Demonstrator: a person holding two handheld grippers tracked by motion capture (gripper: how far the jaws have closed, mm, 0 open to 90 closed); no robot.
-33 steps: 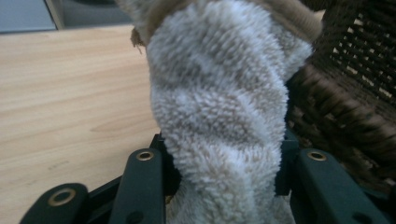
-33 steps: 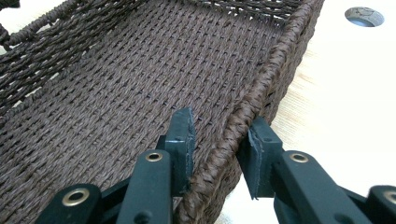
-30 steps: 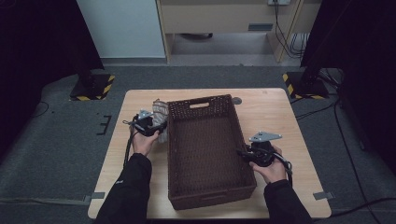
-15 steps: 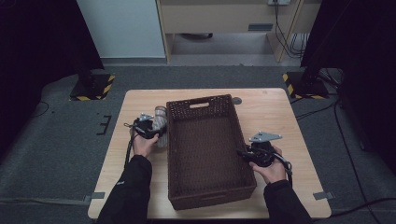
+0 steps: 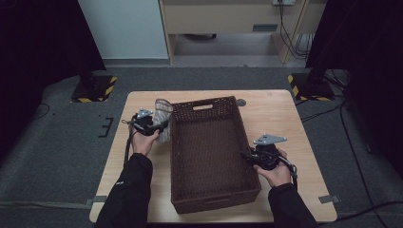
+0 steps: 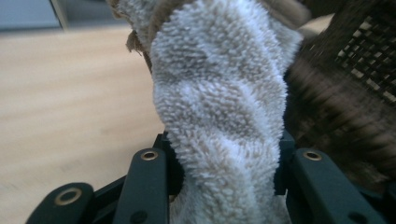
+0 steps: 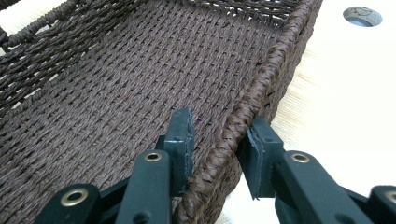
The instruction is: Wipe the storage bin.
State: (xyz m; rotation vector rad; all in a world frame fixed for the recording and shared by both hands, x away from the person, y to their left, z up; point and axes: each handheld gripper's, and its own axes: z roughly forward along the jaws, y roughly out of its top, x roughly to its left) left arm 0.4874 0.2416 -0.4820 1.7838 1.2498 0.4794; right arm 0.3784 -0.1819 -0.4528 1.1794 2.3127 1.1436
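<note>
High view: towel [image 5: 163,118] not yet in the basket [image 5: 209,190]. It's lifted off the table [image 5: 285,118] in the left gripper [image 5: 157,128], just outside the basket's left wall nr the far-left corner, top end about level w/ the rim or a bit above. Right gripper [image 5: 247,156] sits on the basket's right wall, roughly mid-length. Basket interior is bare as far as visible.

Judgement on progress: pick-up looks done, basket is steadied; what's left is carrying the towel rightward over the rim, lowering it inside & letting go. So approx halfway, the drop-in part not begun.

Left gripper view: jaws clamped on the towel [image 6: 219,116], cloth bulging betw. them and standing up past the fingertips [image 6: 148,161]. Basket weave blurred at right, bare tabletop at left.

Right gripper view: jaws straddle the braided rim [image 7: 243,121], one inside, one outside; inner pad [image 7: 181,140] lies against the wall, outer one looks very close, so I read it as a pinch on the wall, tho a thin gap on the outer side can't be ruled out.

Towel look: pale grey-white terry, looped pile, bunched into a thick twisted roll w/ folds, a beige-brown edge band showing nr its top. Soft, floppy, prob. sags when released.
</note>
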